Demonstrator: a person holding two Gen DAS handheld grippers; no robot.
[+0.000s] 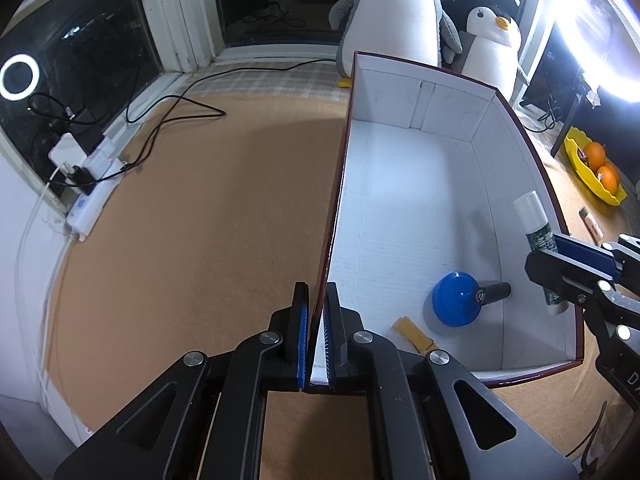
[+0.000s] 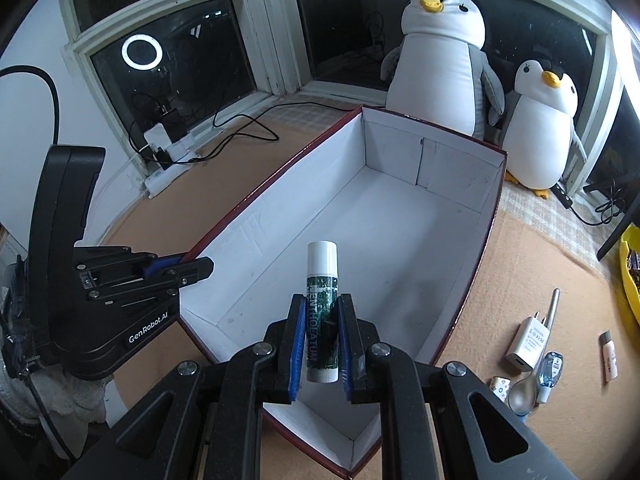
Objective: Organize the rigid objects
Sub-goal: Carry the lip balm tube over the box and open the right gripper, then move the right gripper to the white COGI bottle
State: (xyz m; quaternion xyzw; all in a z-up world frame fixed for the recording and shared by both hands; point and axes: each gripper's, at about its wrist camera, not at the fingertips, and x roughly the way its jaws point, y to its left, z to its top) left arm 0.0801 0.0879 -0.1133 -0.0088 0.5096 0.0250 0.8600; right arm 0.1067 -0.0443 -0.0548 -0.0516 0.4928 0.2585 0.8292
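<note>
Lip balm stick, white-capped with a green label, sits pinched between the pads of the right gripper, its long axis running straight out along the fingers, cap end forward. It hangs over the near end of the white-lined box, inside the red rim, so the drop appears to lie directly below the jaws. Across the box, the left gripper is pressed shut on the left wall near its front corner, one pad on either side of the cardboard, apparently steadying it. On the box floor lie a blue disc on a black handle and a small yellow piece; the right view hides both behind its own fingers. A charger, a spoon and other small items, hard to identify, wait on the mat to the right.
</note>
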